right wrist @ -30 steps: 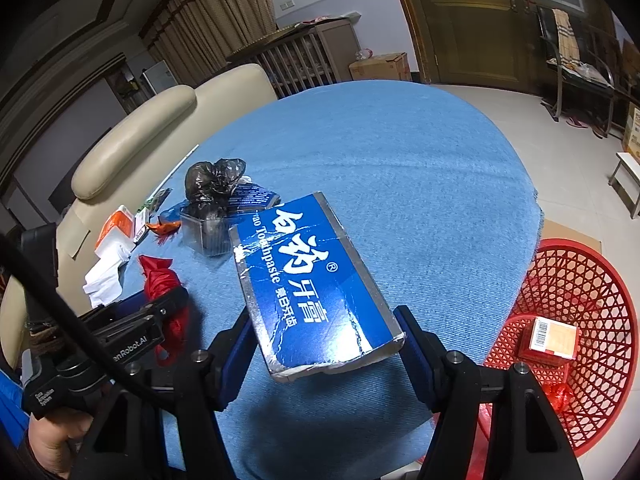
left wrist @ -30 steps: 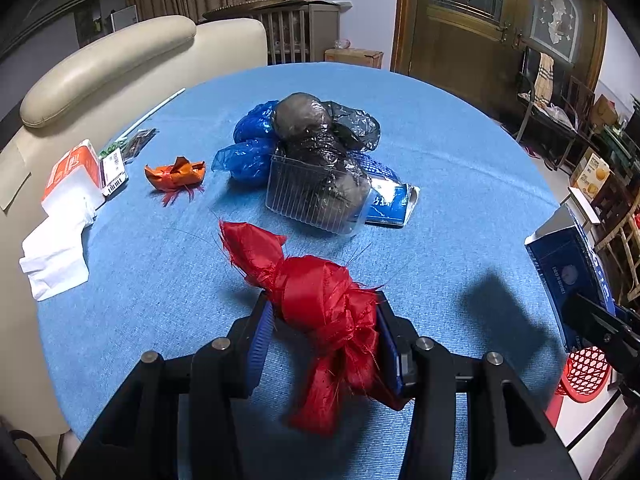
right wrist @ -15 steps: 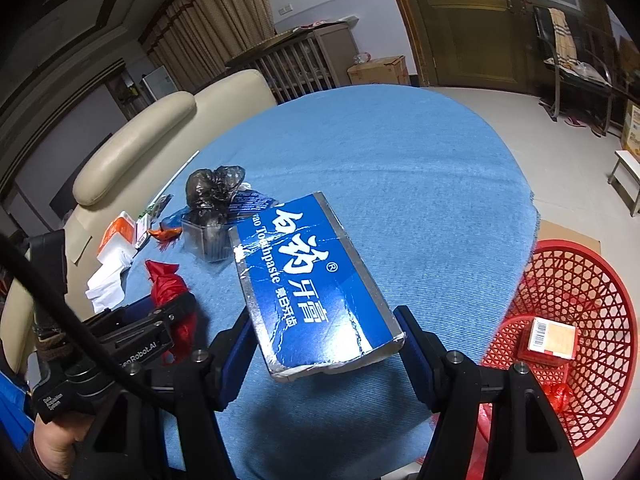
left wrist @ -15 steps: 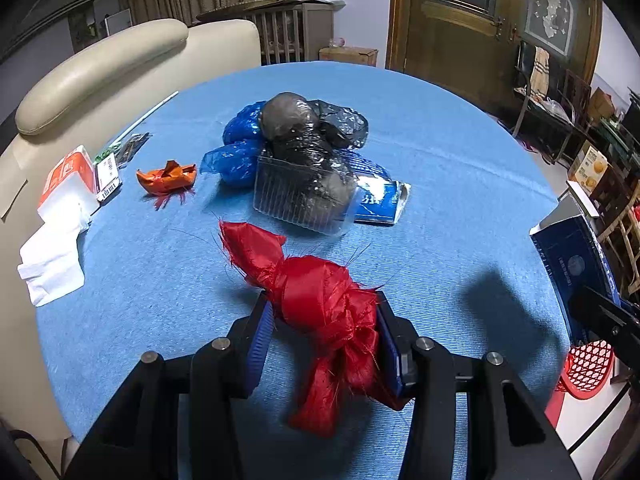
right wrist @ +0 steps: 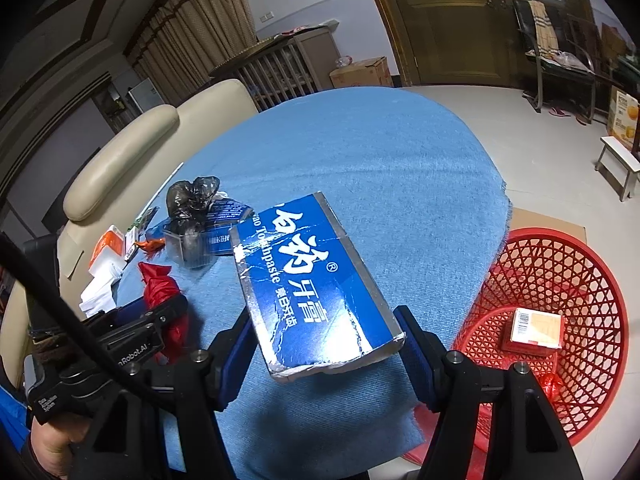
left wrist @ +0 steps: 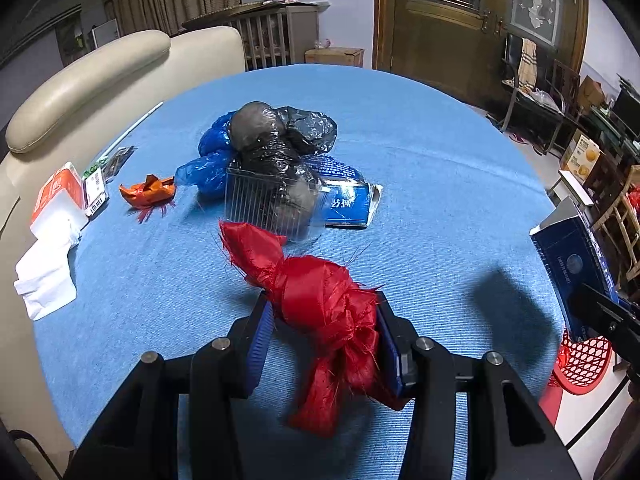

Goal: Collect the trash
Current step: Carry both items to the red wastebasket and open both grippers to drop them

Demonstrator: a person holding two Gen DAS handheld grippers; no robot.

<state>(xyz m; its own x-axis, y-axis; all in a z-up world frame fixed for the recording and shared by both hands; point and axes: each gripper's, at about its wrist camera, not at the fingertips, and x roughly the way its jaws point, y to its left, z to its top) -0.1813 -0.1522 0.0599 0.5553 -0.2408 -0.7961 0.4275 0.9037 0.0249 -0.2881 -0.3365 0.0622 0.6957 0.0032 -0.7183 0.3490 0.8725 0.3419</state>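
Trash is riding in both grippers above the blue surface (right wrist: 380, 168): the left gripper (left wrist: 324, 320) is pinching a knotted red bag (left wrist: 320, 300) between its fingers, and the right gripper (right wrist: 324, 344) is clamping a blue toothpaste box (right wrist: 312, 288) across its width. Neither piece is hanging over the red basket (right wrist: 560, 264) on the floor yet. Released early, the box is likely landing on the surface edge; the crushed carton may be slipping, and the bag's loose tail may be snagging on the basket rim.
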